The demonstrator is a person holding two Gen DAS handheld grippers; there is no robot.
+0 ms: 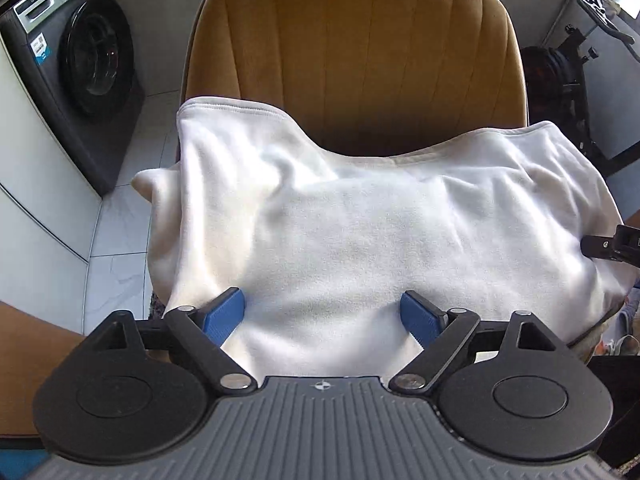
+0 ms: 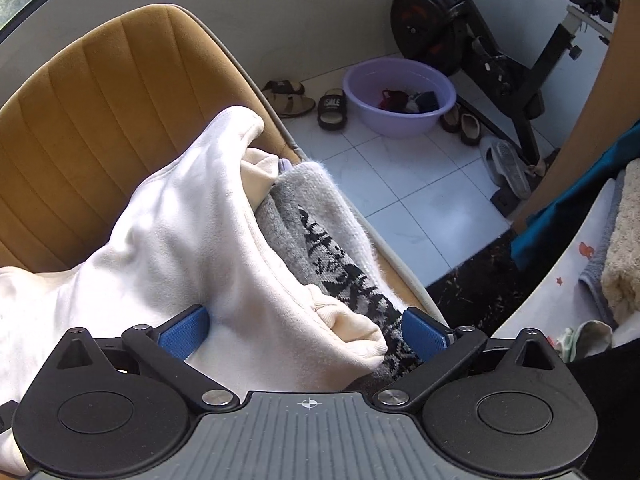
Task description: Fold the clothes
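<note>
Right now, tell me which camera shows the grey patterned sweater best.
The right wrist view: the grey patterned sweater lies exposed along the chair's edge, partly tucked beneath the white garment. In the left wrist view the white garment covers the seat and the sweater is hidden.

Washing machine [image 1: 86,76], exercise bike [image 2: 480,40], basin [image 2: 400,96]

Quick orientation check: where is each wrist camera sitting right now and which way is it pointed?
Left wrist: behind the left gripper, angled down at the white garment on the mustard chair, washing machine to the left; its blue fingers stand wide apart.
Right wrist: behind the right gripper, angled down at the garment's edge over a grey patterned knit, purple basin beyond; fingers wide apart.
Shared: garment, chair.
</note>
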